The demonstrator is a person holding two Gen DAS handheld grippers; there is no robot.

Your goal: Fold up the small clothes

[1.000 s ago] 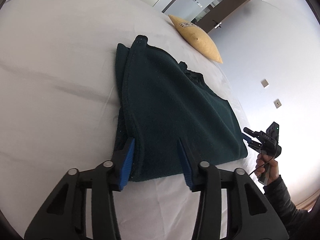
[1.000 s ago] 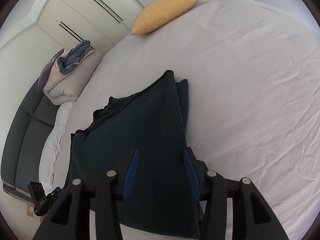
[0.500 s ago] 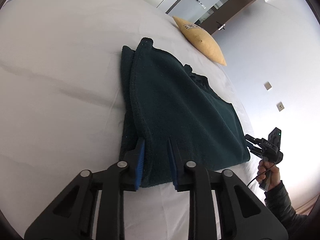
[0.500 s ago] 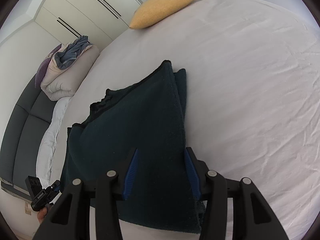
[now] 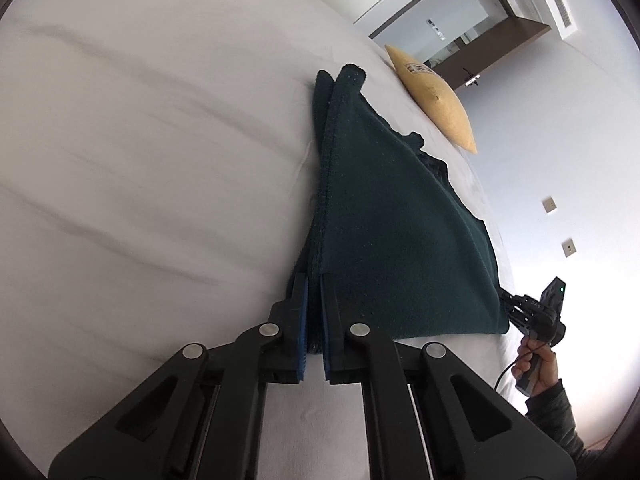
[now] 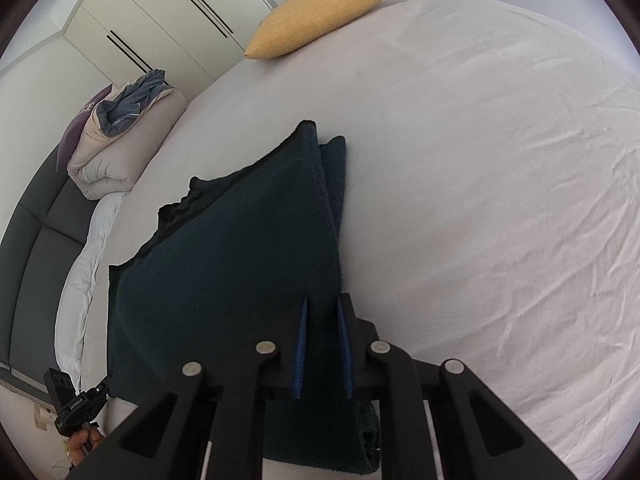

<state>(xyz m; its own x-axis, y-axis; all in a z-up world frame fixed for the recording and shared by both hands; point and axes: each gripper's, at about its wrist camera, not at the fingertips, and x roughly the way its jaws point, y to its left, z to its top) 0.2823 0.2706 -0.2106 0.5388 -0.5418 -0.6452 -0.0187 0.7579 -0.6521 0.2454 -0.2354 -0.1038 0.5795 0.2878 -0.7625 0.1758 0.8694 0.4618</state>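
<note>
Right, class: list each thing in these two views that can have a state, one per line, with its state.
dark green garment: folded, lying on the bed, near edge pinched at two corners.
left claw: shut on the garment's corner.
right claw: closed on the garment's other corner.
bed sheet: spread, lightly wrinkled.
yellow cushion: lying at the bed's far edge.
duvet: bundled up beside the bed.
</note>
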